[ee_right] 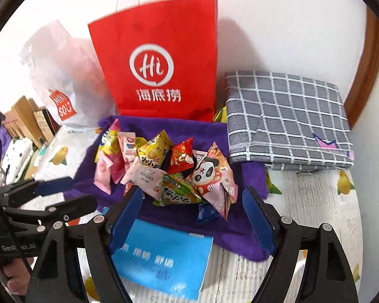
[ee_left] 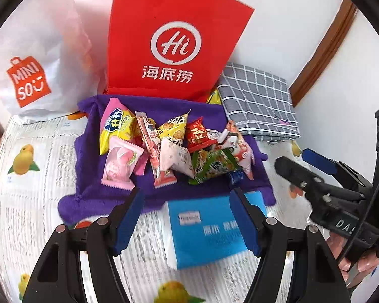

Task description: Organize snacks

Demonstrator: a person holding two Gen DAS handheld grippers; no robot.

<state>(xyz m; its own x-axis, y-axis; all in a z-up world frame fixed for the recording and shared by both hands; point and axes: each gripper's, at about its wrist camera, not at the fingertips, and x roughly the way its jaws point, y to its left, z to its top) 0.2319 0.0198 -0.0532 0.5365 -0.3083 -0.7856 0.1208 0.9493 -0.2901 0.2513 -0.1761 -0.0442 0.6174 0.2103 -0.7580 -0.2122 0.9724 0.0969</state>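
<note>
A heap of wrapped snacks (ee_left: 174,146) (ee_right: 169,169) lies on a purple cloth (ee_left: 93,192) (ee_right: 242,229) spread over the fruit-print table cover. Among them are a pink peach pack (ee_left: 121,161), a green pack (ee_left: 212,164) and a panda pack (ee_right: 212,174). My left gripper (ee_left: 187,194) (ee_right: 83,190) hovers open above the near edge of the cloth, nothing between its blue pads. My right gripper (ee_right: 192,190) (ee_left: 290,156) also stands open just short of the heap, holding nothing. A blue tissue pack (ee_left: 209,229) (ee_right: 164,260) lies under both grippers.
A red paper bag (ee_left: 169,38) (ee_right: 161,68) stands upright behind the cloth, with a white Miniso bag (ee_left: 30,75) (ee_right: 63,85) to its left. A folded grey checked cloth (ee_left: 257,101) (ee_right: 288,121) lies to the right by the wall. Boxes (ee_right: 25,118) sit at far left.
</note>
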